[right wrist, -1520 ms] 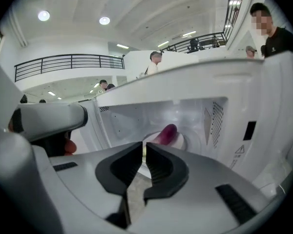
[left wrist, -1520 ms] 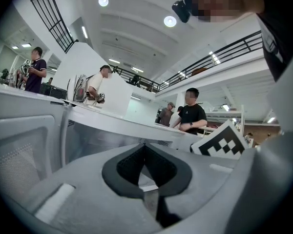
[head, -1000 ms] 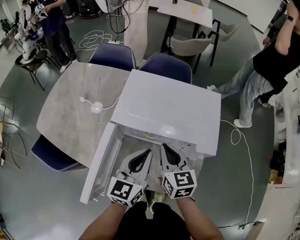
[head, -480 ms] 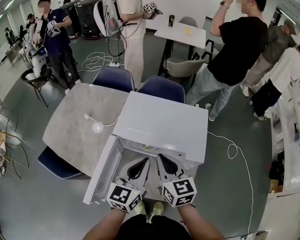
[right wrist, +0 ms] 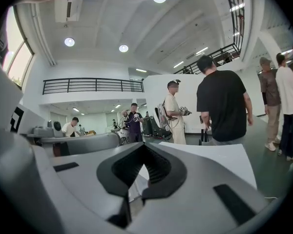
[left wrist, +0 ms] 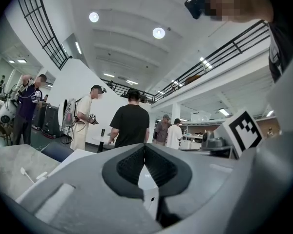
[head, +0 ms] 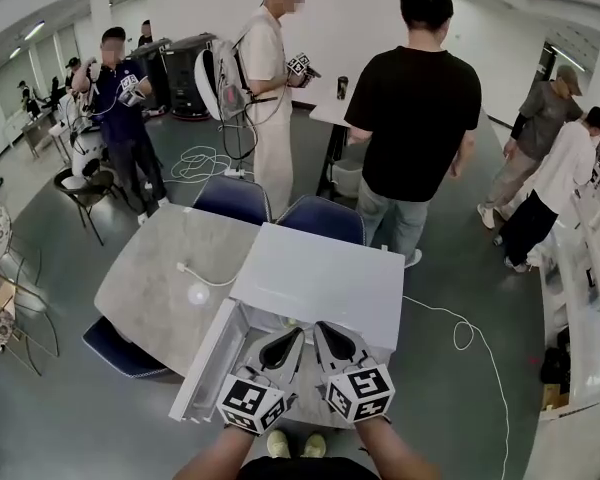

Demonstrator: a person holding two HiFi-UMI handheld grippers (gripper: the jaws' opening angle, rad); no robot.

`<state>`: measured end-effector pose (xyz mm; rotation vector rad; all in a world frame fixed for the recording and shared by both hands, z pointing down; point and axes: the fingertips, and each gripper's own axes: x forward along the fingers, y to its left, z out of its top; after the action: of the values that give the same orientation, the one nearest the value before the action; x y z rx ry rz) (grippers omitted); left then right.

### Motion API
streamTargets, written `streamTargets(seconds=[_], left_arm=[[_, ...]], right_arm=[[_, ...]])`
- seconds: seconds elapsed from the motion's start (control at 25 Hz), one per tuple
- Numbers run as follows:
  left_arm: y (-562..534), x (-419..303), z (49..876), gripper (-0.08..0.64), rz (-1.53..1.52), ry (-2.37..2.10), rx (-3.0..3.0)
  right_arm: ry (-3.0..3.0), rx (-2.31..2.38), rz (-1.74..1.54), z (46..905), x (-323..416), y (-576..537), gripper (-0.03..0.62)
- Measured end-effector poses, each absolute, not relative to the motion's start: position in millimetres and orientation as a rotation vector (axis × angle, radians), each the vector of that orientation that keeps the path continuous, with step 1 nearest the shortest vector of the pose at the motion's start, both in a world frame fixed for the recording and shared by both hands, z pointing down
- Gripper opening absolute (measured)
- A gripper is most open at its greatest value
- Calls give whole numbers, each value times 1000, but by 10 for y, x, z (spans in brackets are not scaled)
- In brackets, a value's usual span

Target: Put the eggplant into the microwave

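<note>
left gripper (head: 298, 332) and right gripper (head: 320, 327) — light grey shells, dark ribbed pads (left wrist: 132, 165), each with a white cube (head: 250, 404) of black square markers; wearer — black clothing (head: 290, 466), pale shoes (head: 277, 445)

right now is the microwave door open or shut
Open. In the head view the microwave has its door swung out to the left, leaving the front of the cavity uncovered.

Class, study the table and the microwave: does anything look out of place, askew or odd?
The microwave has its door wide open, swung out to the left past the table edge. A white corded puck lies loose on the tabletop. No spill or damage shows.
</note>
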<state>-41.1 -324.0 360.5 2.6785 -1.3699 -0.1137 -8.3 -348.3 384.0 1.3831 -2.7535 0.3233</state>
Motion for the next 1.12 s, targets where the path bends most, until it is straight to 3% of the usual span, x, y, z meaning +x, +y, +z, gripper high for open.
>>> streamTargets(seconds=[1.12], left_arm=[[-3066, -293, 3307, 9, -146, -1410, 2704]], right_arm=[[-2812, 1326, 235, 3484, -34, -3303, 0]])
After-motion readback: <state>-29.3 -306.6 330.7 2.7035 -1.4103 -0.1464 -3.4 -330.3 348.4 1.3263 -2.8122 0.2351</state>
